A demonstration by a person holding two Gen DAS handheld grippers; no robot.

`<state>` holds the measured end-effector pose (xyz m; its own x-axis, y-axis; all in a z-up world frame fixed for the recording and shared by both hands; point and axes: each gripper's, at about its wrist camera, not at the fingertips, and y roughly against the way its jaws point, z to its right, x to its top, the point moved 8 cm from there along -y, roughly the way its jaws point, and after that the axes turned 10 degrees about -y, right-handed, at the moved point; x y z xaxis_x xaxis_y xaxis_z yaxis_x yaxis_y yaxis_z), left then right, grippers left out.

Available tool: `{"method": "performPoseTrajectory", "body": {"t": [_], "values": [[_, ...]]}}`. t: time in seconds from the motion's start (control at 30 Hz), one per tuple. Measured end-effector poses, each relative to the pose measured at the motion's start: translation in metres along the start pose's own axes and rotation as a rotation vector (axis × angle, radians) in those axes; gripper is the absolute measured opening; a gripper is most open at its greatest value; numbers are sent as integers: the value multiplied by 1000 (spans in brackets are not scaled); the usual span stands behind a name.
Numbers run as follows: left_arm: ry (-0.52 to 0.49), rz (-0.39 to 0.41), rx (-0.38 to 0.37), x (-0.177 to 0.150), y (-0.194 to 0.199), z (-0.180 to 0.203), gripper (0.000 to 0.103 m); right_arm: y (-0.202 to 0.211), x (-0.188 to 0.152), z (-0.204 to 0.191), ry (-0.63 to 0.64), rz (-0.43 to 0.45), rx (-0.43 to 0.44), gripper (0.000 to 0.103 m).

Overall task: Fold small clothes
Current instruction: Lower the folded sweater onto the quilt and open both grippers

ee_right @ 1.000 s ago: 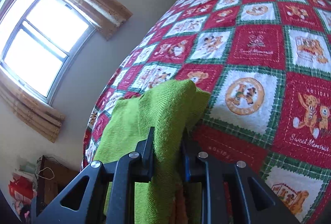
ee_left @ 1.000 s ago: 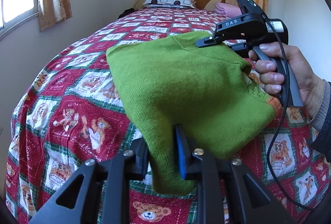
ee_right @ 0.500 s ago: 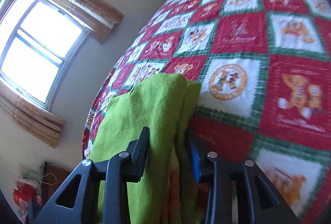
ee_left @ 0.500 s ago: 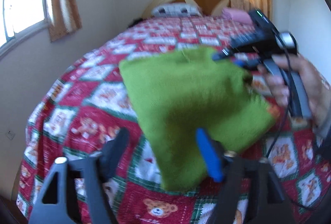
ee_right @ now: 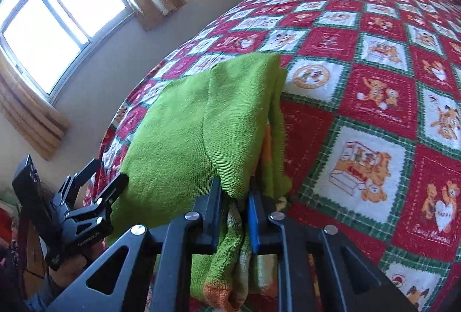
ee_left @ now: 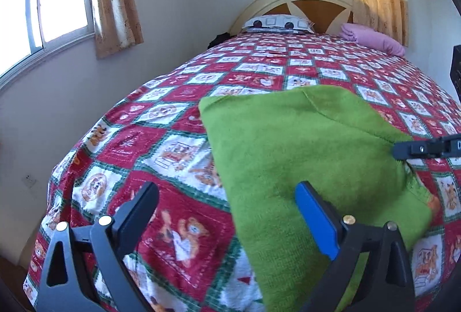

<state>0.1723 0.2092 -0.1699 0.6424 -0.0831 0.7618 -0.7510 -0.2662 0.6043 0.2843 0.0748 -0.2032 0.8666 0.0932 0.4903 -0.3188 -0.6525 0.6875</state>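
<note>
Looking through the left wrist view first: left tool (ee_left: 227, 198) has its jaws wide and opening further, nothing between the pads. Its blue-padded finger sits over the near edge of the green sweater (ee_left: 302, 156) and no pad presses on the knit. Sweater lies folded on the quilted bedspread (ee_left: 178, 122), near the foot of the bed. Right tool's tip (ee_left: 403, 149) shows at the sweater's right edge, where the fabric bunches.

Right wrist view: right tool (ee_right: 234, 196) has its jaws narrow and closing, with several stacked layers of the sweater (ee_right: 184, 133) between the pads, orange cuff hanging below. The far part of the garment drapes onto the bedspread (ee_right: 374, 98). Left tool (ee_right: 95, 196) visible at lower left, jaws apart, at the sweater's left edge but not gripping it.

Handling read: light, soft knit, no stiffness, so any unsupported span will sag and layers can slide on each other. Likely not slippery against the pads. Best hold is a folded edge or corner with all layers caught together, one tool per corner, so the fold stays aligned.
</note>
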Motion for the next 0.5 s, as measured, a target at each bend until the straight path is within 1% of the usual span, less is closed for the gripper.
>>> {"method": "performPoseTrajectory", "body": {"t": [0.03,0.1,0.17,0.2,0.23,0.3,0.4,0.43,0.47,0.5], "values": [[-8,3,-10,1,3,4,98,5,0,1,4,13,-6,13],[-24,4,-13,1,5,10,102,13,-2,2,23,27,-25,13],[-24,-11,-5,-2,-3,14,103,8,-4,10,12,13,-44,13],[-15,-21,-13,-4,-7,15,103,-3,-6,19,-8,-10,-58,13],[0,-21,-33,-7,-12,16,103,-11,-5,25,-31,-18,-47,13],[12,-13,-47,-9,-15,17,103,-13,-3,28,-52,-11,-21,14],[40,-25,-70,-11,-12,15,103,-10,-3,26,-49,-10,-17,16],[48,-32,-72,-12,-10,14,103,-9,-3,26,-62,-9,-3,20],[52,-36,-71,-12,-6,13,103,-6,-4,27,-89,-11,13,30],[53,-38,-71,-12,-1,13,103,-1,-5,29,-112,-6,13,45]]}}
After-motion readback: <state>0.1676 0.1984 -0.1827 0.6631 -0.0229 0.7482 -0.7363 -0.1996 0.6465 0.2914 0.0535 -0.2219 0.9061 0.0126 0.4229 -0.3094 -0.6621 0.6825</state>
